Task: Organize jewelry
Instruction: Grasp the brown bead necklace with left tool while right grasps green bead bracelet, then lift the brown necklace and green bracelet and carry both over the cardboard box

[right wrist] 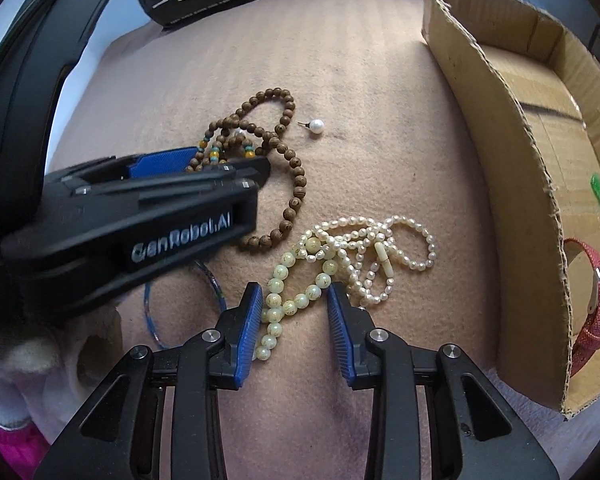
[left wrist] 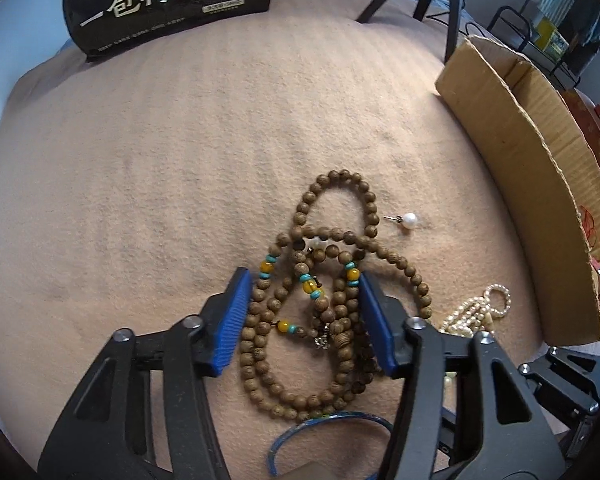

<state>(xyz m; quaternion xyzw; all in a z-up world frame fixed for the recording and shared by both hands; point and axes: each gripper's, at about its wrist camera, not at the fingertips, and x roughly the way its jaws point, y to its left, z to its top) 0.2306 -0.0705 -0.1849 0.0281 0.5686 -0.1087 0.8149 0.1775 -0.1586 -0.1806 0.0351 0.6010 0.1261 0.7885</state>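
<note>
A: Where does the left claw (left wrist: 304, 312) stand?
B: Over the wooden bead strand (left wrist: 320, 292) on the beige cloth (left wrist: 160, 168), blue pads either side of its coils; whether they press the beads, I cannot tell.
A: The right claw (right wrist: 294, 320)?
B: Apart, astride the pale green bead strand (right wrist: 296, 300), tangled with the pearl necklace (right wrist: 380, 248). A pearl earring (right wrist: 315, 125) lies beside the cardboard box (right wrist: 500, 168).
</note>
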